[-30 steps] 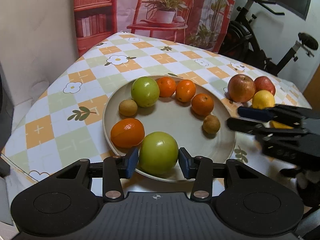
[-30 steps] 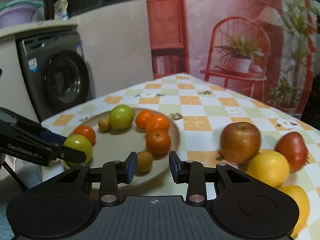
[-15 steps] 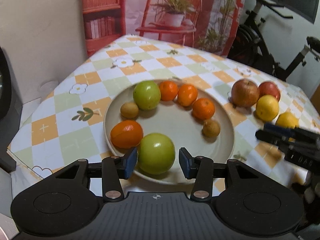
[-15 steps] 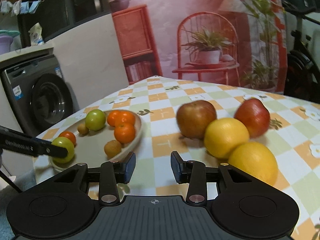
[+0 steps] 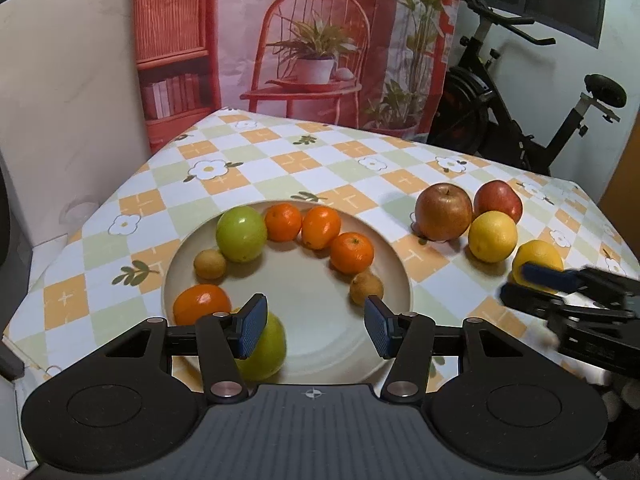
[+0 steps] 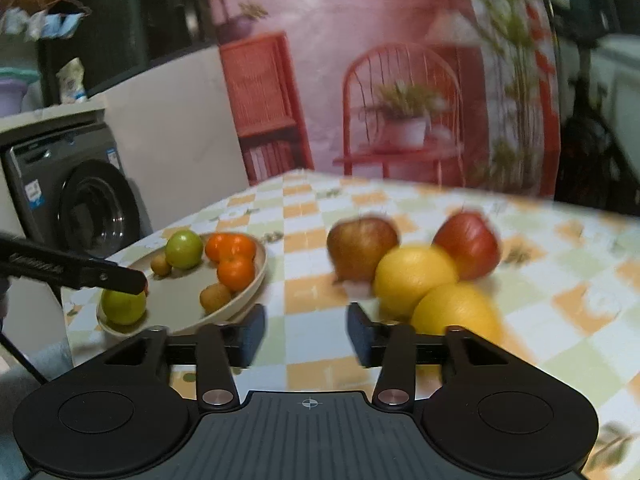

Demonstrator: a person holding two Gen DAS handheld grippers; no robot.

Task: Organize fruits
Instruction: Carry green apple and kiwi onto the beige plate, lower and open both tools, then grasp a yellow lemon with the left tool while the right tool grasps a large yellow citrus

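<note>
1. My left claw [image 5: 314, 326] has just been opening, empty, over the plate [image 5: 396, 268]; a green apple [image 5: 264, 346] sits at its near rim
2. My right claw [image 6: 306, 334] has just been opening, empty, near the lemons [image 6: 414, 274] at the worktop's [image 6: 560, 320] right edge

Bare plate [image 5: 304, 320] centre, fruit-ringed

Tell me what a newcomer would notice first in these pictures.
Probably the round plate on the checkered tablecloth, with green and orange fruits ringing its rim. Next, the cluster of two apples and two yellow citrus on the cloth to its right, where the right gripper reaches the nearest one.
</note>
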